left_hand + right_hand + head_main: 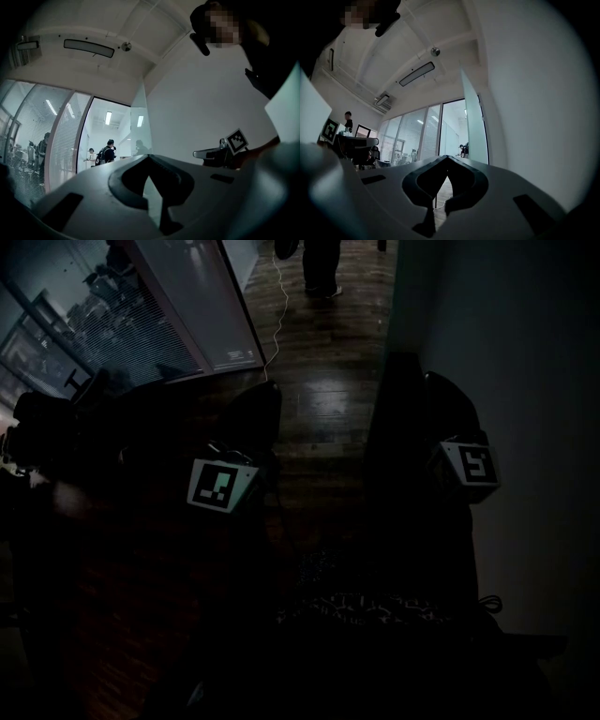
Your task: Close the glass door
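Apparently we are at the approach step: left tongs [148, 158] and right tongs [447, 158] are closed on nothing, the door [473, 117] stands open far ahead at the right wall [534, 117], so next we must reach its edge.

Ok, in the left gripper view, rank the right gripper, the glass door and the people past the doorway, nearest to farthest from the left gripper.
1. Right gripper, close by on the right.
2. Glass door, ahead, open beside the wall.
3. People, farthest, beyond the doorway.
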`<state>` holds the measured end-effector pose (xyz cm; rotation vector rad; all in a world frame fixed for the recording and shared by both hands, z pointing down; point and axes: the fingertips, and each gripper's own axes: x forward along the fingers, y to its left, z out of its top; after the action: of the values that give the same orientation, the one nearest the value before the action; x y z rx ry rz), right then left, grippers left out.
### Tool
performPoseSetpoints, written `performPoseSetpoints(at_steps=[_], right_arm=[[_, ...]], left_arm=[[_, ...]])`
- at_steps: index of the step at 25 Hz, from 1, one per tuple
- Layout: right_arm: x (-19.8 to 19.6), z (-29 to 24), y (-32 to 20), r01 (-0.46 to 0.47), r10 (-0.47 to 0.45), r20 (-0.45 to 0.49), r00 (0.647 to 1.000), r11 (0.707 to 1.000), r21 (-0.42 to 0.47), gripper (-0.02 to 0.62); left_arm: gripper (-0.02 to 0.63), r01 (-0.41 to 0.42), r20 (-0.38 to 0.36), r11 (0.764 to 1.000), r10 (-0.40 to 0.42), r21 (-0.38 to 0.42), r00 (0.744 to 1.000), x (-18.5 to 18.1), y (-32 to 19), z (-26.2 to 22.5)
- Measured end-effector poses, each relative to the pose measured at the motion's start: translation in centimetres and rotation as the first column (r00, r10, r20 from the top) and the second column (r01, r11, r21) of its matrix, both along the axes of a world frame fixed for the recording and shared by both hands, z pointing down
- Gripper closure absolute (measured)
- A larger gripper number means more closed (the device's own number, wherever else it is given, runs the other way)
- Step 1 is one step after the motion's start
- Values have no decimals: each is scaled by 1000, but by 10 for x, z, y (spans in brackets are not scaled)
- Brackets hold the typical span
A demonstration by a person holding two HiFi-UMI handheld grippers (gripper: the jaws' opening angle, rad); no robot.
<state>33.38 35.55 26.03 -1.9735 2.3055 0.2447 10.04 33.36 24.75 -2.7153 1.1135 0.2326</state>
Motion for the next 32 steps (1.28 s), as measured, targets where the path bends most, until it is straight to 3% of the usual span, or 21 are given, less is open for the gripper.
performPoseSetpoints(at_steps=[18,26,32], right_arm=[[13,1,-96,-124,124,24,992,992,-19,592],[23,12,-130,-127,129,29,991,991,-52,592],[32,7,-167,-107,108,13,994,993,-57,592]], left_arm=[[604,-97,-4,995,97,-4,995,8,-119,-5],[604,-88,-12,995,87,-43,996,10,-151,6],[604,-63,0,998,63,-30,998,18,-182,-1]])
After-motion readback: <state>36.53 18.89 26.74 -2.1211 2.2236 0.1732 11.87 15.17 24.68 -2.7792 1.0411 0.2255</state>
